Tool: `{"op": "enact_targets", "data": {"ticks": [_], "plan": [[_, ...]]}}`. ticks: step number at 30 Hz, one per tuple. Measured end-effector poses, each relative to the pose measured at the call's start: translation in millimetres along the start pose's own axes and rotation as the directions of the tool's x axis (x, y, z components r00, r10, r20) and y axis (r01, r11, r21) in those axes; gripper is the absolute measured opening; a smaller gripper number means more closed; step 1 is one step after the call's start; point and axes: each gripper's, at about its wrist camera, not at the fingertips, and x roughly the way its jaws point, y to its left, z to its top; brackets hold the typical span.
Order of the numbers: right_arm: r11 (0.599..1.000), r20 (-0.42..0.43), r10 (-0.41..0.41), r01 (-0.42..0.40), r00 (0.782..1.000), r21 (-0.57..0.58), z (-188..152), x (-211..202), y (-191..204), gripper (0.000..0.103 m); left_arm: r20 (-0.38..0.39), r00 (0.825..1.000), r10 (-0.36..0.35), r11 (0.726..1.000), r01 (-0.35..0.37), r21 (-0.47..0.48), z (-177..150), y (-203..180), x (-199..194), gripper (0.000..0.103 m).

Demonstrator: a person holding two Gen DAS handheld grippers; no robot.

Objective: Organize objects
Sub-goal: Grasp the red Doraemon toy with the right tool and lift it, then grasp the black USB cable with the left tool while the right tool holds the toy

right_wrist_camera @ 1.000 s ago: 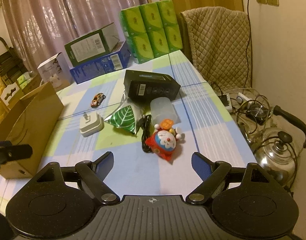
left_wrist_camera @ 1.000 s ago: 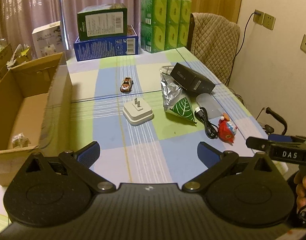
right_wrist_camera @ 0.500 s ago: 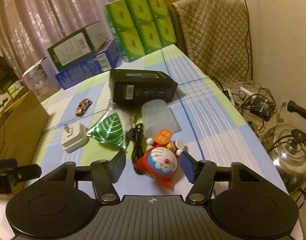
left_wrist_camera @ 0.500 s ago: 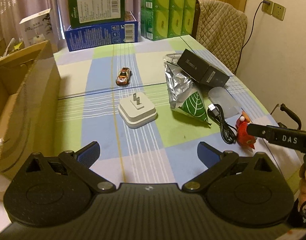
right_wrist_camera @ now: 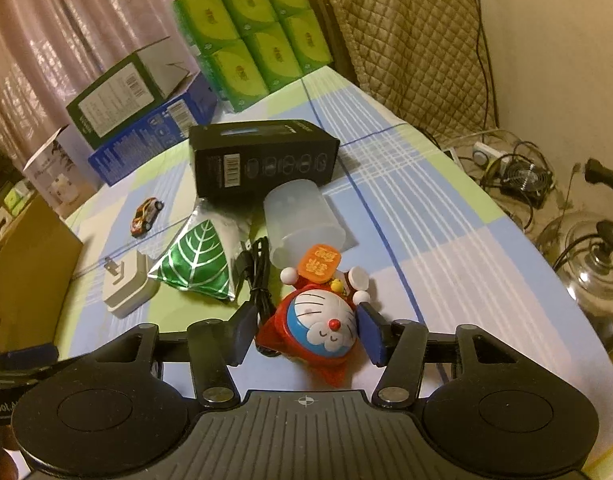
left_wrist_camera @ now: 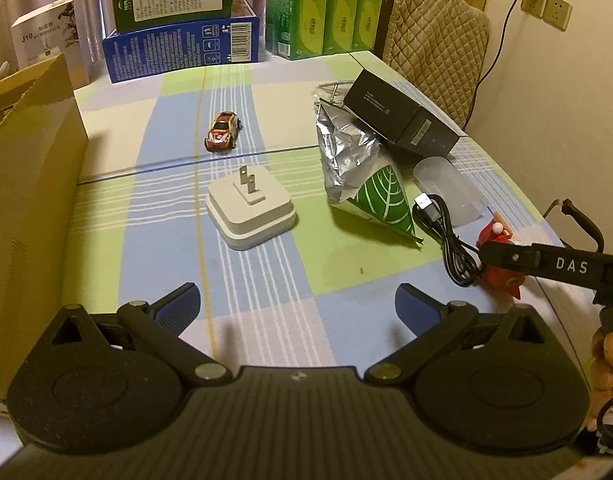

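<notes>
Early stage; nearly all items not yet sorted. Right gripper (right_wrist_camera: 308,338) low at near table edge, jaws bracketing toy (right_wrist_camera: 320,326), pads at or just off its sides — contact cannot be confirmed, no lift visible. Left gripper (left_wrist_camera: 296,304) above the cloth, jaws wide apart, empty, aimed toward charger (left_wrist_camera: 251,211). Loose on table (left_wrist_camera: 358,260): car (left_wrist_camera: 222,137), charger, foil pouch (left_wrist_camera: 360,176), cable (left_wrist_camera: 446,232), black box (left_wrist_camera: 402,120), clear cup (right_wrist_camera: 302,216). Cardboard box (left_wrist_camera: 30,184) at left edge, presumably the destination; interior not visible. Remaining, by estimate: secure toy, carry to box, repeat for the six other items.
</notes>
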Motion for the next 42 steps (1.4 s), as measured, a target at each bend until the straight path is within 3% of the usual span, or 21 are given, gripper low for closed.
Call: {"op": "enact_targets", "data": {"ticks": [3, 12, 16, 19, 21, 25, 32, 36, 38, 42], "plan": [[1.0, -0.005, 0.007, -0.007, 1.0, 0.012, 1, 0, -1, 0.047, 0.004, 1.0, -0.013, 1.0, 0.013, -0.002, 0, -1, 2, 0.102], [0.985, -0.001, -0.05, 0.049, 0.999, -0.164, 8, -14, 6, 0.047, -0.011, 0.998, -0.069, 0.997, 0.07, 0.024, 6, -22, 11, 0.097], [0.971, -0.035, -0.072, 0.062, 0.997, -0.232, 21, -12, -4, 0.047, -0.022, 0.992, -0.127, 0.992, 0.127, 0.019, 14, -38, 20, 0.085], [0.969, -0.085, -0.06, 0.038, 0.995, -0.245, 25, -6, -14, 0.047, -0.028, 0.986, -0.163, 0.986, 0.164, 0.017, 20, -49, 28, 0.069], [0.969, -0.095, -0.061, 0.036, 0.994, -0.245, 23, -3, -20, 0.046, -0.031, 0.983, -0.179, 0.983, 0.18, 0.025, 23, -57, 33, 0.063], [0.975, -0.093, -0.046, 0.024, 0.995, -0.222, 23, -3, -31, 0.043, -0.041, 0.972, -0.231, 0.972, 0.233, 0.037, 30, -72, 45, 0.038], [0.975, -0.084, -0.029, 0.01, 0.996, -0.224, 24, -7, -36, 0.043, -0.067, 0.963, -0.26, 0.962, 0.264, 0.062, 40, -93, 70, 0.031], [0.973, -0.08, -0.029, 0.01, 0.996, -0.229, 24, -6, -34, 0.043, -0.105, 0.968, -0.227, 0.968, 0.236, 0.085, 40, -99, 85, 0.022], [0.973, -0.081, -0.024, 0.004, 0.996, -0.23, 24, -5, -34, 0.043, -0.109, 0.969, -0.22, 0.97, 0.229, 0.084, 37, -97, 83, 0.013], [0.963, -0.085, -0.003, -0.02, 0.996, -0.268, 21, -7, -27, 0.042, -0.122, 0.974, -0.191, 0.974, 0.203, 0.097, 24, -84, 66, 0.01]]}}
